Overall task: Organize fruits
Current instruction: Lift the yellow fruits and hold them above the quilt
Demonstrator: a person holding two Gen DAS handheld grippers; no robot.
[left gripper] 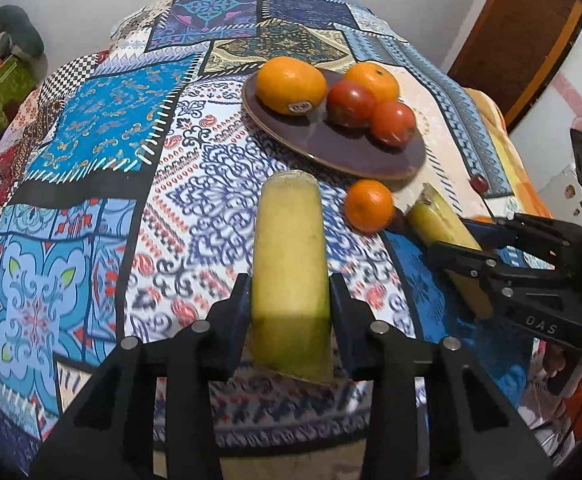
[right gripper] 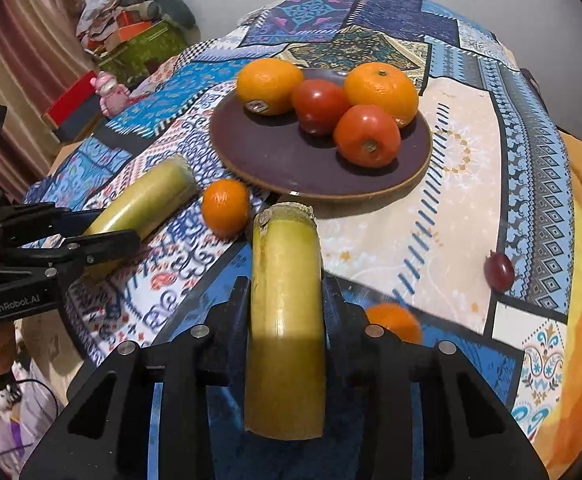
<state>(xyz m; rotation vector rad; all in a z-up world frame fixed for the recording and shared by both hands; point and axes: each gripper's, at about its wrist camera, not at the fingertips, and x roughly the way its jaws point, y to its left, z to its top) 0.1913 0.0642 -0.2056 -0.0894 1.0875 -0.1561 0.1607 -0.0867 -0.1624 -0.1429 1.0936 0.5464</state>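
I hold a yellow-green cane piece in each gripper: the left cane (left gripper: 291, 264) is clamped between my left gripper (left gripper: 289, 312) jaws, closed on its sides about midway along, and the right cane (right gripper: 285, 312) sits the same way in my right gripper (right gripper: 285, 320). Both point forward toward the plate (right gripper: 291, 172), cut ends leading, which I judge keeps them level and easy to lay down side by side. They appear lifted off the cloth, though I cannot tell by how much. Just beyond them, a small tangerine (right gripper: 225, 208) lies on the cloth (right gripper: 411, 232) between the two cane tips and close to the plate's near rim. On the plate, two oranges (right gripper: 269, 86) and two tomatoes (right gripper: 367, 136) crowd the far and right part, touching one another, leaving the near left bare; that looks like the room kept for the rest. Another small orange fruit (right gripper: 395, 322) shows partly behind my right jaw, and a grape (right gripper: 499, 270) lies well apart to the right on the counter. At the far left, boxes (right gripper: 143, 46) and a pink toy (right gripper: 109, 88) sit off the counter.
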